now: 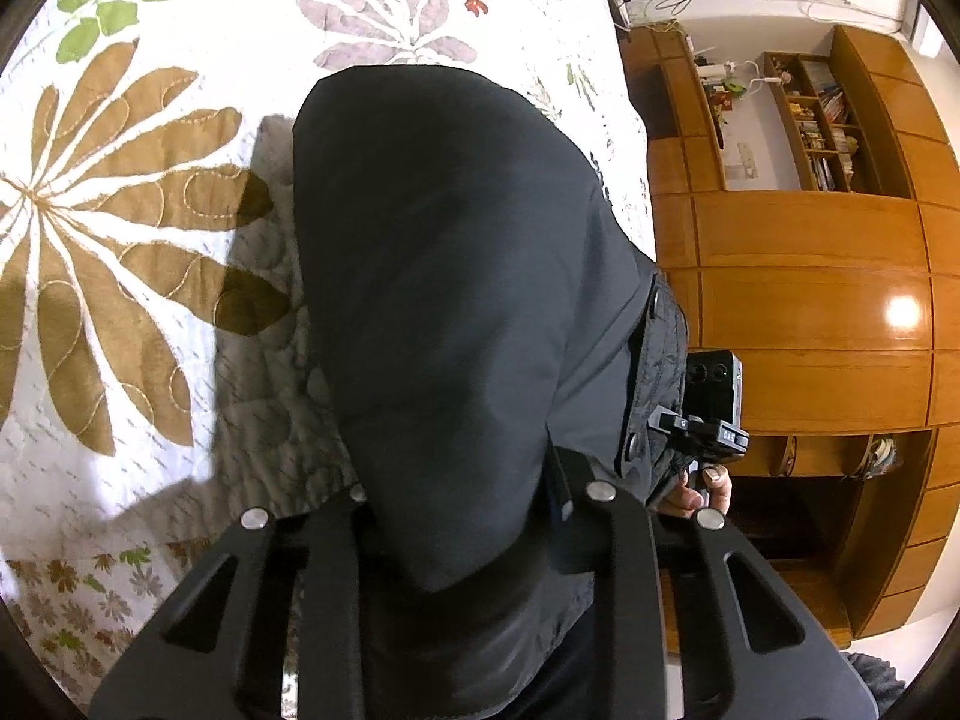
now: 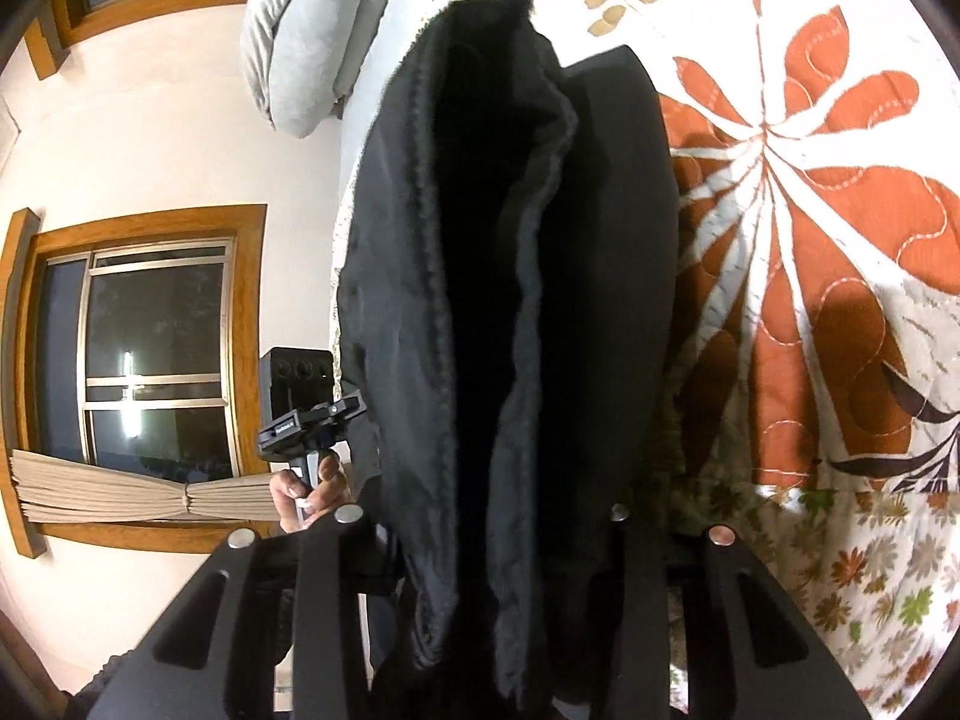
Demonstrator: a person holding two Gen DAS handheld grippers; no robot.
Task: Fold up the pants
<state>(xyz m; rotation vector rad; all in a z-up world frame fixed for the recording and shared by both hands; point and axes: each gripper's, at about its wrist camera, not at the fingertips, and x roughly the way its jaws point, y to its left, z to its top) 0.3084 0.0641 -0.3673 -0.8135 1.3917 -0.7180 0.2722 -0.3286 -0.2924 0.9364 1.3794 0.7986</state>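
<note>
Dark pants point(image 1: 456, 276) hang lifted above the floral quilt point(image 1: 120, 228), held at both ends. My left gripper point(image 1: 474, 546) is shut on the pants; the cloth drapes over its fingers and hides the tips. In the right wrist view the pants point(image 2: 510, 300) show a fleecy black inside and an open fold. My right gripper point(image 2: 498, 564) is shut on the pants, with cloth bunched between its arms. Each view shows the other gripper with the person's hand, in the left wrist view point(image 1: 702, 426) and in the right wrist view point(image 2: 306, 420).
The quilt point(image 2: 810, 210) covers a bed. A grey pillow point(image 2: 306, 30) lies at the bed's far end. A wooden wardrobe with shelves point(image 1: 804, 276) stands beside the bed. A wood-framed window point(image 2: 144, 354) is in the white wall.
</note>
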